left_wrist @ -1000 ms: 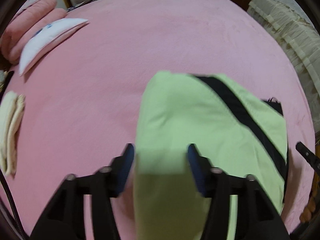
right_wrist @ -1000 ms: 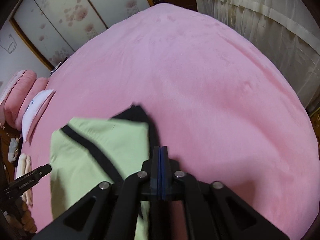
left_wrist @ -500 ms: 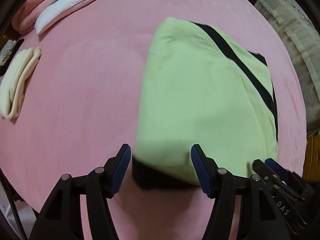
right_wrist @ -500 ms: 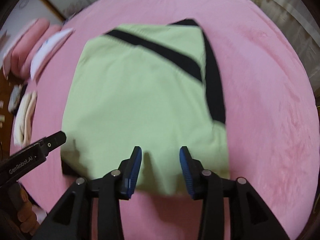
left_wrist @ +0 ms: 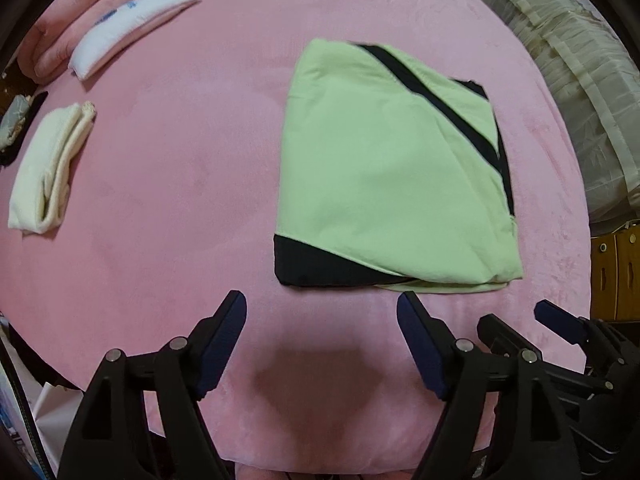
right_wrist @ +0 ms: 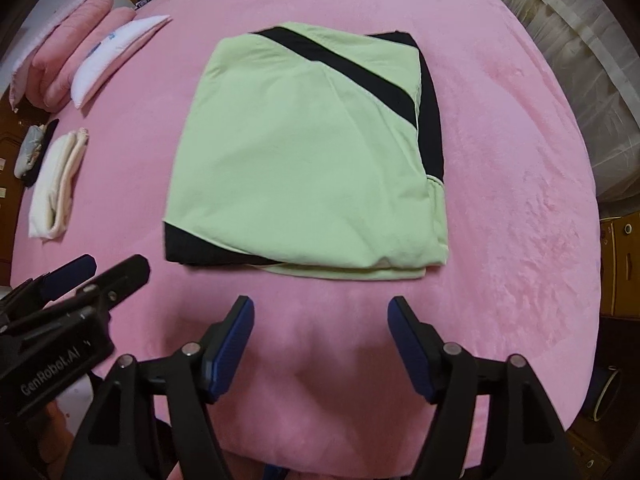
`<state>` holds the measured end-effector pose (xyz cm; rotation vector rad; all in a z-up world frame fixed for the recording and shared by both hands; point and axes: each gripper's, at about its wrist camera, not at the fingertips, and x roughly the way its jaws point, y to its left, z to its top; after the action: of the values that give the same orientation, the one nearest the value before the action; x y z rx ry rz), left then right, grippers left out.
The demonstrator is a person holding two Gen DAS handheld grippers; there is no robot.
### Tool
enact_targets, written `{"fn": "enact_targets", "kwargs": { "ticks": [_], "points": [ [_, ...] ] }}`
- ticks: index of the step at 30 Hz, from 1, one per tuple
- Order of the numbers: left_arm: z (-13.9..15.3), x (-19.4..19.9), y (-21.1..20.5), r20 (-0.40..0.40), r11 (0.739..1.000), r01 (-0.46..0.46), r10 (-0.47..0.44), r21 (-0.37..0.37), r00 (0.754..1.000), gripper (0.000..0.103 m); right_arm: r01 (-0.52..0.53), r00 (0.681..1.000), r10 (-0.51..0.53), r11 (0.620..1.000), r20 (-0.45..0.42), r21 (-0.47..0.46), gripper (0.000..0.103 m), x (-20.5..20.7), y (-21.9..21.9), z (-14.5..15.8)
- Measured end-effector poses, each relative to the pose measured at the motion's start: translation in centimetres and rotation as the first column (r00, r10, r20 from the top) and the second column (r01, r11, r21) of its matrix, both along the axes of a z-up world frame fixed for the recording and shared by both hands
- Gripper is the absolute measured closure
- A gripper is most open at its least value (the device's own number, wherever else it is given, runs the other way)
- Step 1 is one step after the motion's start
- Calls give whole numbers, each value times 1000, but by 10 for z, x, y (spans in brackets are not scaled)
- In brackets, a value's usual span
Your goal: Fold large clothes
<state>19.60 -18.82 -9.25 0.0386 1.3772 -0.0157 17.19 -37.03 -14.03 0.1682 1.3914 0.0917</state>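
Green garment (left_wrist: 384, 172) w/ black stripe and trim lies folded into a rough rectangle on the pink bed (left_wrist: 192, 168), toward the right half in the left wrist view, centred in the right wrist view. Near edge shows stacked layers: black corner at near left, pale green layers peeking out along the front. Flat enough, a few soft creases.

Left gripper (left_wrist: 322, 344) hangs over bare bed just short of the garment's near edge, jaws spread and opening further, nothing between them. Right gripper (right_wrist: 320, 342) same: jaws apart and opening, only pink cover below, no cloth pinched. The two sit side by side, each visible at the edge of the other's view.

Step in hand, my read: a fold is laid down and both grippers are clear of the cloth, so release/check stage. Looks near done, maybe fully done for this item.

Next move prob. one of two: if another fold is wanted, both grippers need to pinch the near edge corners thru all layers and carry them over to the far edge, keeping layers together so the black corner doesn't slip out. Otherwise just tidy the uneven front edge or shift it toward the cream folded cloth (left_wrist: 50, 172) at the left, near the white pillow (left_wrist: 128, 28).
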Motion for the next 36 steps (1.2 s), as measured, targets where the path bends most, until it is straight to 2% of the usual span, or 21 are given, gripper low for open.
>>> {"fn": "enact_targets", "kwargs": {
  "ticks": [3, 7, 12, 16, 19, 22, 27, 32, 34, 36],
  "points": [
    [8, 0, 1, -8, 1000, -10, 10, -7, 1000, 23, -3, 1000, 3, 1000, 15, -19, 21, -3, -2, 13],
    [13, 4, 5, -20, 998, -21, 20, -52, 1000, 13, 22, 1000, -22, 1000, 19, -11, 7, -4, -9, 23],
    [19, 8, 4, 2, 999, -2, 2, -32, 1000, 8, 5, 998, -2, 999, 60, -40, 4, -1, -12, 34],
    [19, 12, 7, -14, 998, -9, 8, -64, 1000, 8, 1, 998, 2, 999, 70, -41, 4, 4, -12, 36],
    [16, 16, 6, -17, 999, -8, 8, -38, 1000, 8, 5, 997, -3, 1000, 72, -26, 4, 8, -10, 34],
    [6, 21, 5, -54, 999, -7, 4, -51, 999, 8, 3, 998, -1, 1000, 59, -26, 4, 12, -10, 28],
    [-20, 32, 3, -107, 999, -20, 16, -42, 994, 8, 12, 1000, -11, 1000, 16, -16, 4, 21, -17, 5],
    [-63, 57, 12, -118, 997, -72, 67, -40, 991, 8, 124, 987, -111, 987, -117, 102, 4, 44, -52, -56],
    [-80, 67, 22, -126, 990, -115, 105, -78, 986, 8, 158, 981, -132, 970, -145, 185, 4, 59, -72, -80],
    [-98, 77, 34, -158, 976, -165, 142, -144, 977, 8, 190, 975, -158, 958, -156, 216, 4, 71, -88, -94]
  ]
}}
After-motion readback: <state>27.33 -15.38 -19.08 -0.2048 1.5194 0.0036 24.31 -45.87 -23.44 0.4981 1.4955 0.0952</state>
